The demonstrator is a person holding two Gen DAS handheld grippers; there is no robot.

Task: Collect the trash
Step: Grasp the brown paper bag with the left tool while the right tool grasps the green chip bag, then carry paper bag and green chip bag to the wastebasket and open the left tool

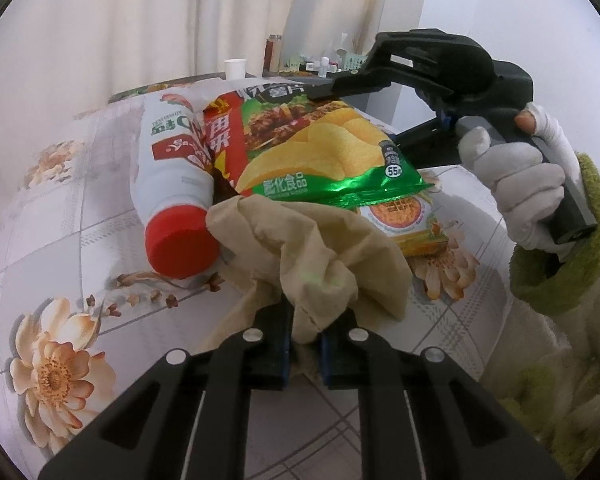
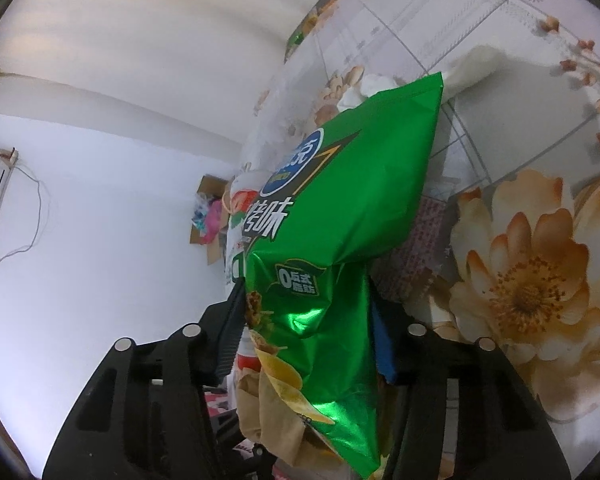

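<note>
My left gripper (image 1: 306,340) is shut on the edge of a beige cloth bag (image 1: 312,256) that lies on the flowered tablecloth. A green chip bag (image 1: 324,148) rests over the cloth bag's mouth, beside a white bottle with a red cap (image 1: 172,184) and a red packet (image 1: 224,136). A yellow snack packet (image 1: 404,220) lies under the chip bag. My right gripper (image 2: 304,320) is shut on the green chip bag (image 2: 352,208). From the left wrist view the right gripper (image 1: 324,92) grips the chip bag's far end.
The flowered tablecloth (image 1: 60,280) covers the table. A white cup (image 1: 235,67) and small bottles (image 1: 324,64) stand at the far edge. Curtains hang behind. White tissue (image 2: 472,68) lies on the cloth beyond the chip bag.
</note>
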